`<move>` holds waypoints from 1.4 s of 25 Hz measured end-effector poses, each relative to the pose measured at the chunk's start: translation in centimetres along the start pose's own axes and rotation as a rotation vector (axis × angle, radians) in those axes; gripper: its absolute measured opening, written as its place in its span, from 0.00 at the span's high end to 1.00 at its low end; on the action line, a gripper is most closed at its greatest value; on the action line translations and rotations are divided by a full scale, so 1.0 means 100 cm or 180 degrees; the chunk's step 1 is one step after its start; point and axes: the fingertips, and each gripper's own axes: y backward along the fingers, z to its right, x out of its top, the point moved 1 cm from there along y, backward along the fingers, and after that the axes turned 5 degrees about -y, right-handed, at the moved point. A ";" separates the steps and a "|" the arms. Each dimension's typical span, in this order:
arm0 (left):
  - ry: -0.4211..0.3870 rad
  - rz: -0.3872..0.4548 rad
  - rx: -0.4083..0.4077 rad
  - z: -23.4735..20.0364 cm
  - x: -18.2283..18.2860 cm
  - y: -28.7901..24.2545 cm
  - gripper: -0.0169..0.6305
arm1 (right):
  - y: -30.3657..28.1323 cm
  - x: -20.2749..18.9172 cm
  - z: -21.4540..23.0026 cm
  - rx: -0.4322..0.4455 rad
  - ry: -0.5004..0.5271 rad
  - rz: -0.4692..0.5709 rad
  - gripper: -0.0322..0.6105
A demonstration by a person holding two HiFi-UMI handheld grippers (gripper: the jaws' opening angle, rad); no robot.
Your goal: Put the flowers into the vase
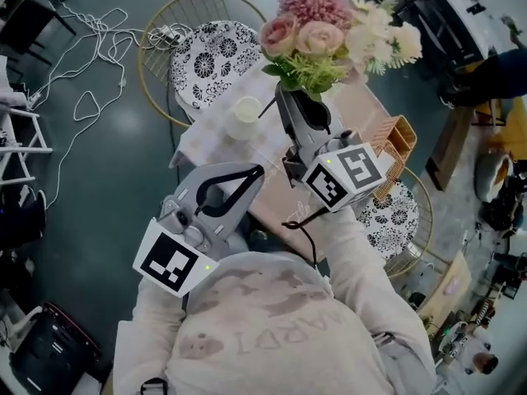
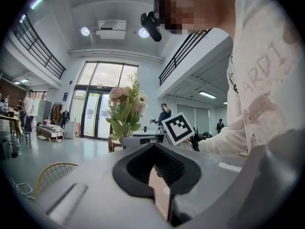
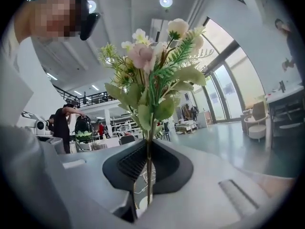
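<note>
My right gripper (image 1: pixel 286 91) is raised over the table and shut on the thin stems of a bouquet of flowers (image 1: pixel 328 38), pink and cream blooms with green leaves. In the right gripper view the stems (image 3: pixel 149 171) run straight up between the closed jaws (image 3: pixel 147 143) to the flowers (image 3: pixel 153 70). A small white vase (image 1: pixel 245 109) stands on the table, down and left of the bouquet. My left gripper (image 1: pixel 257 171) is held low near my body, shut with nothing in it. The left gripper view shows its jaws (image 2: pixel 155 147) and, beyond them, the flowers (image 2: pixel 125 109).
The table (image 1: pixel 362 105) has a white cloth (image 1: pixel 210 126) on its left part and a wooden slatted rack (image 1: pixel 397 142) at its right edge. Two wire chairs with patterned cushions (image 1: pixel 210 52) (image 1: pixel 394 216) stand beside it. Cables (image 1: pixel 82 64) lie on the floor.
</note>
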 end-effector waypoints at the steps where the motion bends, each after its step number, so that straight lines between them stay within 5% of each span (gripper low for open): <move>1: 0.0001 -0.0006 0.0026 -0.003 0.000 0.003 0.97 | -0.005 0.001 -0.003 0.0017 0.0041 0.0042 0.88; 26: 0.0128 -0.0246 0.0120 -0.013 -0.033 0.015 0.97 | -0.029 -0.136 0.015 -0.0244 0.0811 -0.0495 0.86; 35: 0.0152 -0.0295 0.0180 -0.016 -0.036 0.019 0.97 | -0.029 -0.141 0.013 -0.0225 0.0906 -0.0513 0.81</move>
